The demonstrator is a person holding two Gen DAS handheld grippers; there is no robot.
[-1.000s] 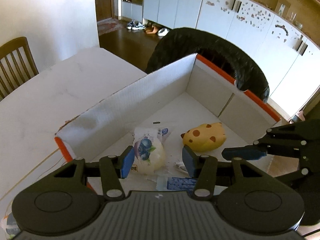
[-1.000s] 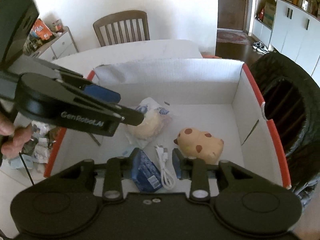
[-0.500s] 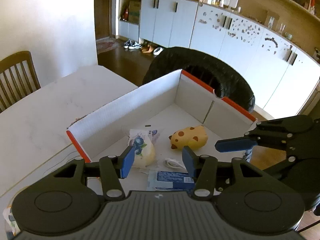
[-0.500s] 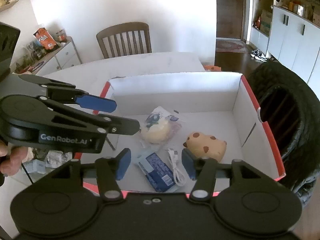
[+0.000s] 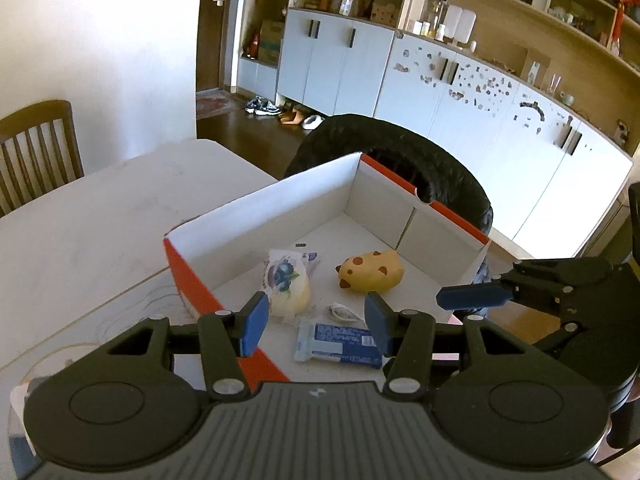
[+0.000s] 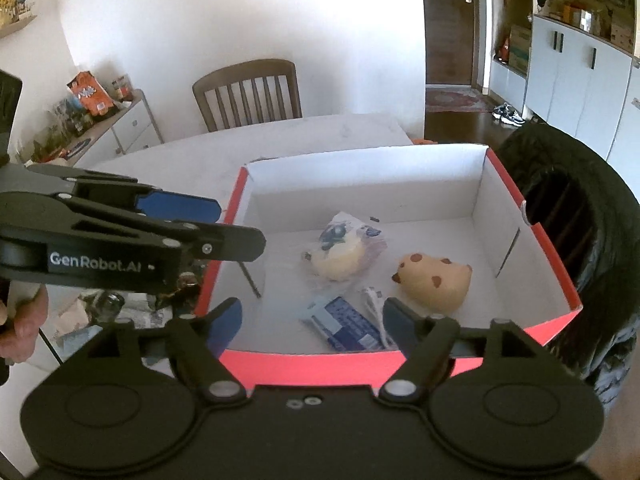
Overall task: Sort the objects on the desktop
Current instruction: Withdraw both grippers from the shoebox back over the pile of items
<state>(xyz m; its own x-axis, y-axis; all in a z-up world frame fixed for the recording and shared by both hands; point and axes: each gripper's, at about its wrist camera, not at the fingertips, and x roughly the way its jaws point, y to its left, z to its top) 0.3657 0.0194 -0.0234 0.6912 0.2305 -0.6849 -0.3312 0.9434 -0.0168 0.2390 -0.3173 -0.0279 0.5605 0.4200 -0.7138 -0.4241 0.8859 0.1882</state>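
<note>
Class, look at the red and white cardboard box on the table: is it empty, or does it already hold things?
It holds things. On the floor of the box lie a bagged bun, a spotted yellow toy, a blue packet and a white cable.
</note>
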